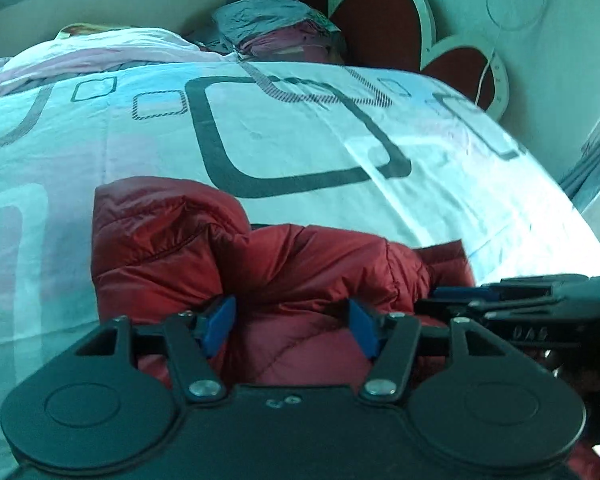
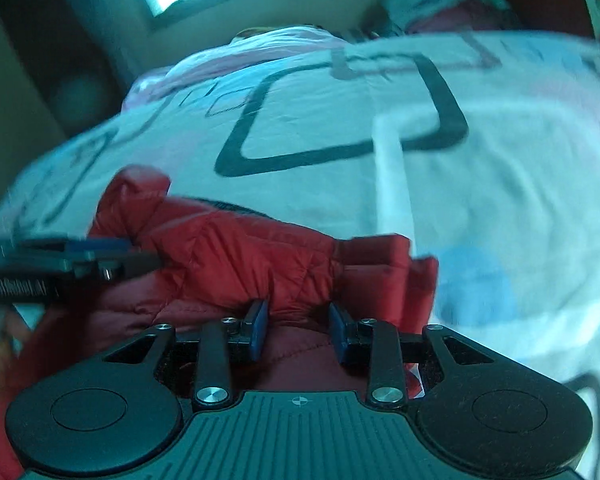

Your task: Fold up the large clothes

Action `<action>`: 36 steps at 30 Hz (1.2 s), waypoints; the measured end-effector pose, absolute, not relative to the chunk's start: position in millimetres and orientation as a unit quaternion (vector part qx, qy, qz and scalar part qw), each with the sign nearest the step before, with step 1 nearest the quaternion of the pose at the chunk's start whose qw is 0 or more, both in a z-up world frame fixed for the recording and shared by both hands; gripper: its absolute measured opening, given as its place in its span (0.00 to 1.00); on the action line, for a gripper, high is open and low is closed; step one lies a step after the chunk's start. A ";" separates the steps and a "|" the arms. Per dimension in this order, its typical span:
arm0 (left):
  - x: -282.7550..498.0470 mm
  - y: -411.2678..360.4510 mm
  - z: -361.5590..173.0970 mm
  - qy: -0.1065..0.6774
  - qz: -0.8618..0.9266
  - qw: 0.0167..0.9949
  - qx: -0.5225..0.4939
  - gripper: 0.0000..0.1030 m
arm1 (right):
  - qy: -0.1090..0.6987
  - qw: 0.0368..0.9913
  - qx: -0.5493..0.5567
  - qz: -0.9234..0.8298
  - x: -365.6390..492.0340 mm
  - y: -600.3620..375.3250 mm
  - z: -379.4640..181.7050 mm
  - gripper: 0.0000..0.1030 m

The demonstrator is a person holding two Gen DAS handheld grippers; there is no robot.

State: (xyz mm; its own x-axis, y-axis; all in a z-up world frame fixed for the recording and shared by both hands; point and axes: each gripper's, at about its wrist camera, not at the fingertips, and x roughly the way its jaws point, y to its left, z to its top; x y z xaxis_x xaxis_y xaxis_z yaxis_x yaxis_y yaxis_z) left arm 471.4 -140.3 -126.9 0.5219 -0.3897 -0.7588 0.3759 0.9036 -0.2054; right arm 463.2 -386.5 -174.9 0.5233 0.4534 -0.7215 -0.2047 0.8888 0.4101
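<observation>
A red padded jacket (image 1: pixel 260 264) is seen bunched up on a bed (image 1: pixel 300 140), on a pale sheet with dark rounded squares. In the left wrist view, the left gripper (image 1: pixel 292 326) is placed at 6 o'clock, and the jacket fills the gap between its blue fingers (image 1: pixel 220 324). The puffy cloth is pressed by both fingers, so a fold of the jacket is held at a middle width. The rest of the jacket is spread from there toward 10 o'clock and 2 o'clock.

In the right wrist view, which is blurred, the right gripper (image 2: pixel 298 332) is also at 6 o'clock. Its fingers (image 2: pixel 260 328) are set narrower, and a ridge of the jacket is clamped between them. The other gripper is seen at 9 o'clock, against the same jacket. Folded bedding (image 1: pixel 276 28) is piled at 12 o'clock, beside a red headboard (image 1: pixel 380 24).
</observation>
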 end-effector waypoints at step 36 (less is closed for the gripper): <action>288.6 -84.8 -79.9 0.402 -0.170 0.894 -0.100 0.99 | 0.422 0.837 0.246 0.246 315.7 -453.8 -134.2 1.00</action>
State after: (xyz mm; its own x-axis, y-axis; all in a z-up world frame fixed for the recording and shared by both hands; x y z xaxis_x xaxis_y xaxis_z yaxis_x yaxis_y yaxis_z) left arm 288.6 -84.8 -79.9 0.6199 -0.3833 -0.6847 0.2234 0.9227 -0.3142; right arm 315.7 -453.8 -134.1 0.5217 0.6201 -0.5859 -0.2044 0.7576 0.6199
